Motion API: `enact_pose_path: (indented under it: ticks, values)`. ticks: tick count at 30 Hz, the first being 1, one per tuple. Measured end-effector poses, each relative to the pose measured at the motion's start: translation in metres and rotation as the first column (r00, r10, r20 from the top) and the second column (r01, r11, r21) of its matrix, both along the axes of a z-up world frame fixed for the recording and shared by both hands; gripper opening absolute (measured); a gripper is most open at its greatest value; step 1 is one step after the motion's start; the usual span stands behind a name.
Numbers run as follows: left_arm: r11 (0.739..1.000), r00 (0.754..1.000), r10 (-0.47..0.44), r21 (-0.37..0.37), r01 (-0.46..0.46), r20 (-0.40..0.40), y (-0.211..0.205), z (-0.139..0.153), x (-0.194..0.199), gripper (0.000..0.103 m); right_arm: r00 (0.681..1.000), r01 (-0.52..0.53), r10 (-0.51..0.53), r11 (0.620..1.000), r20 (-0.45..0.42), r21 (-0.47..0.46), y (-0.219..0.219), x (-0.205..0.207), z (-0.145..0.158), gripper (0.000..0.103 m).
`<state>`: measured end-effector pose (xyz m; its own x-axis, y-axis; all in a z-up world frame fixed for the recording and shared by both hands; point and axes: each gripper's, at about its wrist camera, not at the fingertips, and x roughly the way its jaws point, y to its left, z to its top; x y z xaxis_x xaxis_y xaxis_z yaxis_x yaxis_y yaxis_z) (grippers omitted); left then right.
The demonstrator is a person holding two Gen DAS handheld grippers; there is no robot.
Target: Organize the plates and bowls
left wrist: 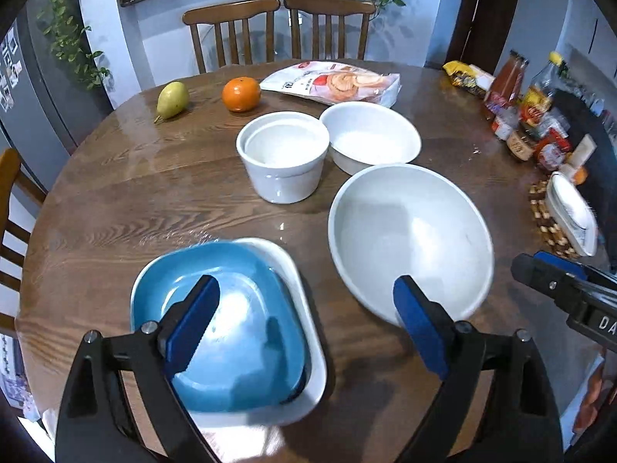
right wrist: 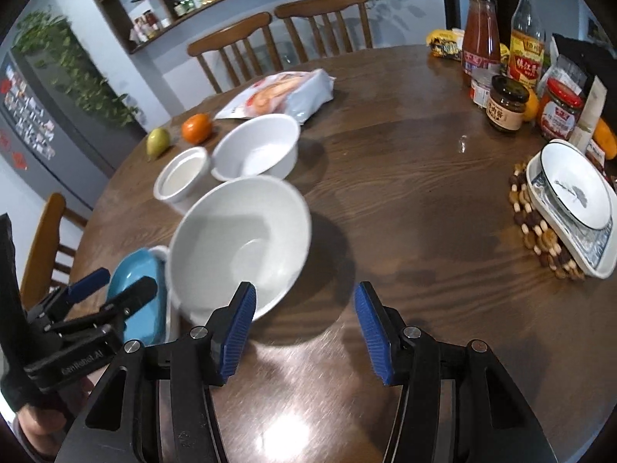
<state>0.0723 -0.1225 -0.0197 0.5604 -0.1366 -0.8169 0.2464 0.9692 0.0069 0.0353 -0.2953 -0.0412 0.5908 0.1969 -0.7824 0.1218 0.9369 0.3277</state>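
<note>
Both tongs, left (left wrist: 300, 328) and right (right wrist: 304, 324), are held wide open and empty; big bowl (right wrist: 239, 243) could be tipped if clipped by right.

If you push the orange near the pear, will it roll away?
Probably a little: the orange looks round and sits loose on the smooth, shiny table. It seems slightly flattened, so it may stop soon. The pear lies beside it and could block one direction.
</note>
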Motion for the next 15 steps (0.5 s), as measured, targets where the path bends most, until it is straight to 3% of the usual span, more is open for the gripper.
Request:
enact_pose_path:
  ticks: [6, 8, 10, 13, 15]
  values:
    - [0.999, 0.998, 0.041, 0.036, -0.039, -0.042, -0.014, -0.018, 0.021, 0.084, 0.998, -0.031, 0.035, 0.997, -0.053, 0.067, -0.011, 0.035, -0.024, 0.054]
    - [0.998, 0.997, 0.045, 0.043, -0.043, -0.060, -0.017, -0.023, 0.026, 0.070, 0.996, -0.045, 0.051, 0.995, -0.069, 0.085, -0.010, 0.043, -0.031, 0.054]
    - [0.998, 0.996, 0.042, 0.042, -0.038, -0.080, -0.019, -0.028, 0.028, 0.046, 0.994, -0.060, 0.068, 0.993, -0.081, 0.103, -0.008, 0.051, -0.036, 0.053]
    - [1.000, 0.995, 0.020, 0.024, -0.018, -0.096, -0.022, -0.031, 0.030, 0.024, 0.992, -0.084, 0.094, 0.991, -0.088, 0.106, -0.006, 0.059, -0.041, 0.031]
    - [1.000, 0.995, 0.001, 0.011, 0.000, -0.101, -0.026, -0.029, 0.027, 0.015, 0.990, -0.099, 0.110, 0.987, -0.085, 0.129, -0.005, 0.061, -0.041, 0.019]
